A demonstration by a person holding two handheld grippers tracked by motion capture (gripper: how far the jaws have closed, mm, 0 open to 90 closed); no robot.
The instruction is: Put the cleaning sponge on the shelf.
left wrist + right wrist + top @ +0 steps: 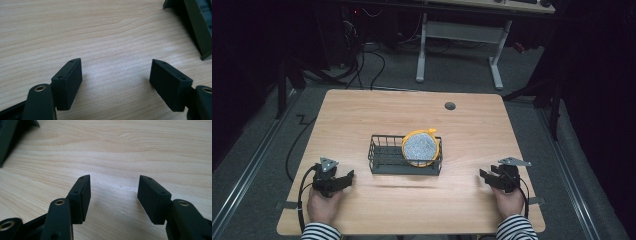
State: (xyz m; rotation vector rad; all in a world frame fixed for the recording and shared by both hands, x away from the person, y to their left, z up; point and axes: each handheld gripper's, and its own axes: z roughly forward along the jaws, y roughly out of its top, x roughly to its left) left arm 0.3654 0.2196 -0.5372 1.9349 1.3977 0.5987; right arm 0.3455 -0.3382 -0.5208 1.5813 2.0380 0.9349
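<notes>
Resting low on the table (362,115), the left tool (343,181) and right tool (488,178) both gape, grasping nothing. Likely next: reaching inward to the basket (382,159) holding the round scrubber (420,148).

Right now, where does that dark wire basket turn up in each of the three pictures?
High view: the wire basket sits mid-table, with a round yellow-rimmed disc leaning in its right end.
Left gripper view: a dark corner of it at the top right edge.
Right gripper view: a dark corner at the top left edge.
Shared landmark: the pale wood-grain table under everything.
</notes>
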